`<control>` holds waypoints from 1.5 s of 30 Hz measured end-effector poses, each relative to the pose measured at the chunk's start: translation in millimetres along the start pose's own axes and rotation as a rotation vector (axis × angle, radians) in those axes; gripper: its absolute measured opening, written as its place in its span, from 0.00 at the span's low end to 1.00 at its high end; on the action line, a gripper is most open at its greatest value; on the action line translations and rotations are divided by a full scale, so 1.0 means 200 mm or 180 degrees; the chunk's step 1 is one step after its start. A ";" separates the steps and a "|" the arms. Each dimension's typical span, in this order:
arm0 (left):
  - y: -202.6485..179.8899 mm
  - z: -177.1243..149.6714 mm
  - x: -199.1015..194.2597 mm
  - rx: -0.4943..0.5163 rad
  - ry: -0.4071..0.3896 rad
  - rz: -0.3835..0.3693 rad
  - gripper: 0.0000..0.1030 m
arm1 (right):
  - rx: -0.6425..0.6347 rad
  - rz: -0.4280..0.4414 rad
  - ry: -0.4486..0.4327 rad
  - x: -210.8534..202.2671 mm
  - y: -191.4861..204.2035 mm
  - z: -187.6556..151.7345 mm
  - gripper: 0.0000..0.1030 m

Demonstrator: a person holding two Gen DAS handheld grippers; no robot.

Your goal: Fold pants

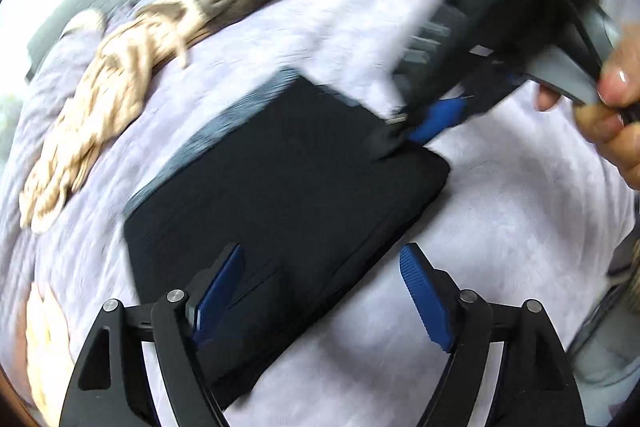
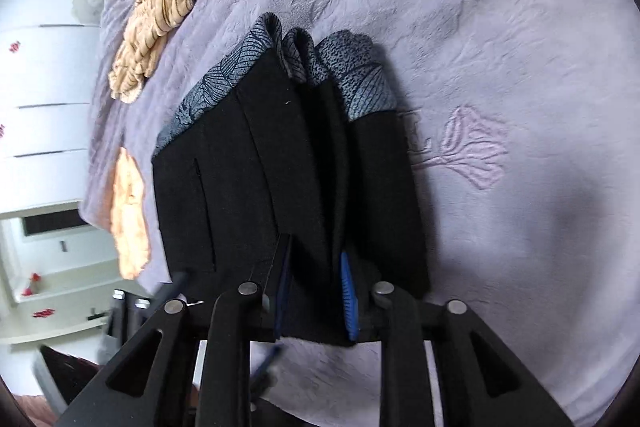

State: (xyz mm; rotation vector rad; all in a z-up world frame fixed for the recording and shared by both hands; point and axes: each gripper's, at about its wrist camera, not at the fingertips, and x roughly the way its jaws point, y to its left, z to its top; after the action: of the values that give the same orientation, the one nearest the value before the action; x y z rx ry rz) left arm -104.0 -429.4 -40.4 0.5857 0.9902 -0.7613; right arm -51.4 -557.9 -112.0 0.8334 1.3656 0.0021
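On the far left of the bed (image 1: 500,227), a tan striped garment (image 1: 112,95) lies crumpled along the lavender cover, well apart from the work, so it seems to be waiting its turn rather than part of this fold.

Just right of it, in the middle of the cover, the black pants (image 1: 280,195) lie flat as a compact folded rectangle, their grey patterned lining showing along the far edge. They look to be already folded down small, which suggests the task is near its end.

The left gripper (image 1: 320,291) hovers over the near corner of that rectangle. Its jaws stand wide apart, and the blue pads (image 1: 424,299) press on nothing: one sits above the cloth, the other above bare cover. It holds nothing, likely because the layer it carried is now laid down.

Further right, the right gripper (image 2: 316,291) reaches down to the opposite edge of the pants. From its own camera, its jaws are narrow, with a fold of black cloth running between the pads. Whether they pinch that fold or merely straddle it cannot be told. A person's hand (image 1: 616,131) grips its handle at the far right.
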 end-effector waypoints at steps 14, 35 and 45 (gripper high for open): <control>0.51 -0.26 -0.14 -0.1378 0.0554 0.0104 0.99 | -0.0450 -0.0426 -0.0447 -0.02 0.37 -0.17 0.50; 0.68 -0.34 -0.29 -0.1504 0.0677 0.0289 0.99 | 0.0327 -0.0324 -0.0262 0.07 0.21 -0.44 0.60; 0.67 -0.31 -0.32 -0.1513 0.0640 0.0287 0.99 | 0.0411 -0.0292 -0.0293 0.04 0.19 -0.44 0.65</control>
State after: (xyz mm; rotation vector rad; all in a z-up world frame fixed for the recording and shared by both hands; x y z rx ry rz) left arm -52.8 -283.3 2.9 0.2917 1.2719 -0.3689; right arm -107.1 -480.2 -96.0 0.8674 1.3262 -0.1954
